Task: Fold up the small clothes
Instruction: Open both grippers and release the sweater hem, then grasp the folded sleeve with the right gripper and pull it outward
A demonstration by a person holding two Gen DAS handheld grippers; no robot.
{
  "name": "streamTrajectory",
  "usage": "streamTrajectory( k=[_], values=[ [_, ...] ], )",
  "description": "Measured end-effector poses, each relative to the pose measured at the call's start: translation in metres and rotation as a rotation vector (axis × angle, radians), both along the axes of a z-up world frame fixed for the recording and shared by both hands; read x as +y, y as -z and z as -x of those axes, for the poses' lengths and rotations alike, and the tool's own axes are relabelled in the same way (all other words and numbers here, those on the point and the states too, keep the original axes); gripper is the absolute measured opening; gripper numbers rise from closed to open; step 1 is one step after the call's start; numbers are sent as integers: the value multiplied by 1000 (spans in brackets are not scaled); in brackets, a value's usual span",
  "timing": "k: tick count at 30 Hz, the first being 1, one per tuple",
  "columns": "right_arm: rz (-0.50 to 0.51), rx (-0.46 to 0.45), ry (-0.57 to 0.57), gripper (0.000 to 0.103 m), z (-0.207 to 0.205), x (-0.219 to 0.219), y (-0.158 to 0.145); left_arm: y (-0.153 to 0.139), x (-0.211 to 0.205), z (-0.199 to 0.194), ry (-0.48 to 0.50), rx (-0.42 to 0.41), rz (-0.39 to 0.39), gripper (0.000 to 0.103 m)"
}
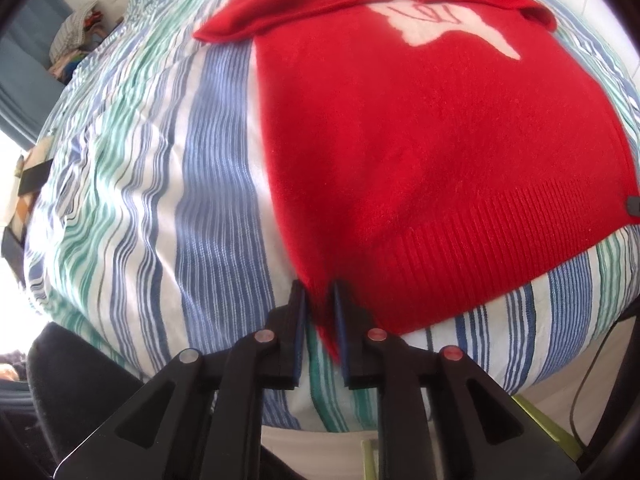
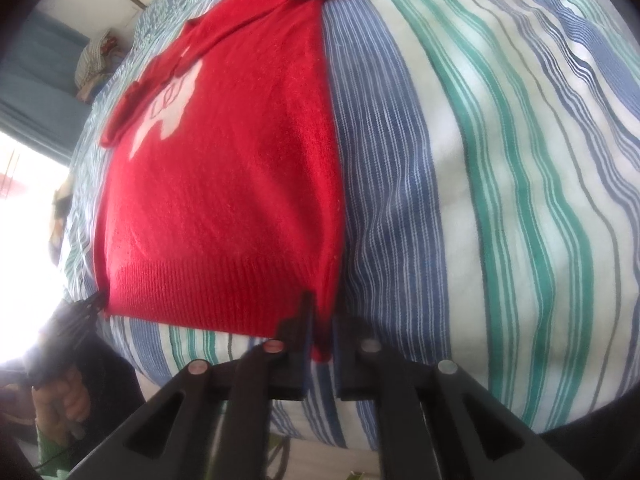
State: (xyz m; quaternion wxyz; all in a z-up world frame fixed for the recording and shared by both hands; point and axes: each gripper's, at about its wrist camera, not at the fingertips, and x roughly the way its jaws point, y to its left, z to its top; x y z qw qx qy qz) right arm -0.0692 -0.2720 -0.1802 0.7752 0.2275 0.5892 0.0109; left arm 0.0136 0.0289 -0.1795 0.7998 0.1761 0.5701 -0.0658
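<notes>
Nearest the lenses, both grippers are biting the hem corners: the left gripper (image 1: 320, 300) is pinching the sweater's (image 1: 420, 140) left bottom corner between nearly closed fingers, and the right gripper (image 2: 322, 312) is clamping the right bottom corner the same way. The red sweater is lying flat on the striped bed (image 1: 180, 200), its ribbed hem (image 2: 200, 284) closest and its long axis running straight away from both grippers. Farther off, the white motif (image 1: 440, 28) is showing, and beyond it the sleeves (image 1: 280, 4) are lying folded across the chest. Likely next, the hem is travelling forward toward that collar end.
</notes>
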Motion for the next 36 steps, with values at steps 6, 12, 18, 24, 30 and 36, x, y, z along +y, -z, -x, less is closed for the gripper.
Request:
streamTrajectory(
  k=[6, 12, 18, 24, 30, 36],
  values=[
    [19, 31, 13, 17, 9, -3, -7, -22, 21, 4, -31, -15, -3, 62],
    [236, 7, -24, 22, 4, -9, -50, -65, 67, -9, -117, -151, 81, 82],
    [561, -207, -196, 49, -66, 8, -127, -70, 96, -38, -285, -269, 199, 83],
    [521, -341, -489, 56, -178, 87, -119, -50, 87, -31, -320, -302, 124, 83],
    [568, -321, -668, 56, -257, 152, -52, -43, 85, -33, -323, -288, 103, 83],
    [522, -320, -571, 8, -275, 134, -40, -39, 91, -36, -355, -259, 108, 83]
  ],
)
